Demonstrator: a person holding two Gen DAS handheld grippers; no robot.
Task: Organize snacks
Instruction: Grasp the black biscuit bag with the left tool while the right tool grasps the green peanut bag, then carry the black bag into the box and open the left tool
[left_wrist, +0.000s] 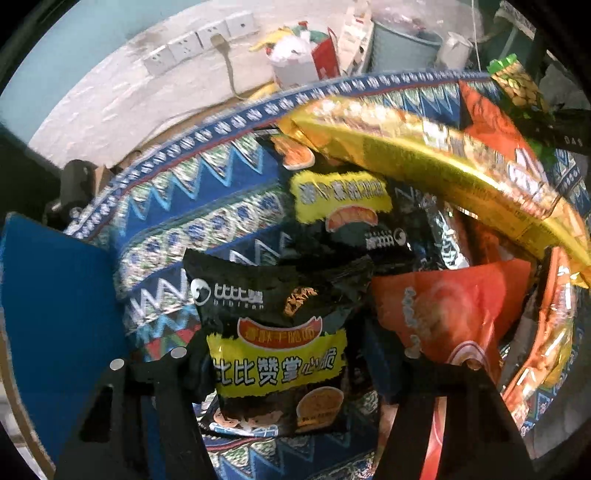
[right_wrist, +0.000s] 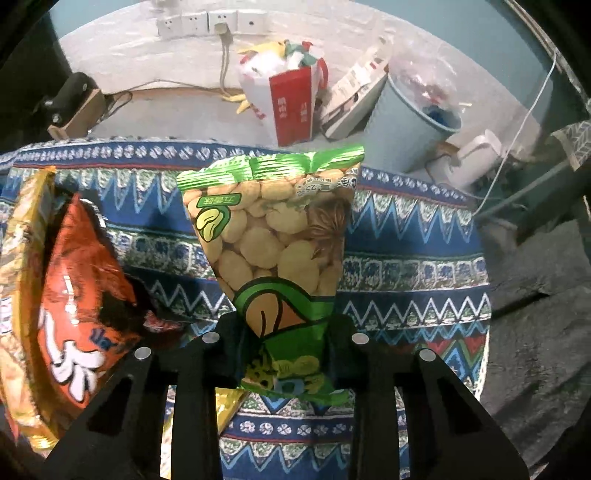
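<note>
Between the right tongs (right_wrist: 286, 354), clamped on its lower end, green bean packet (right_wrist: 273, 236) stands long-axis up above the patterned tabletop (right_wrist: 406, 258), pile off left; left tongs (left_wrist: 291, 369) pinch black noodle packet (left_wrist: 280, 332) likewise upright.

Left gripper (left_wrist: 280, 373): matte black plastic, two wide flat fingers w/ slot-shaped cutouts, small round silver discs near the tips. Right gripper (right_wrist: 286, 350): same build, black, angular, two silver discs per side, slot cutouts lower down. No cables, markings or skin visible.
</note>
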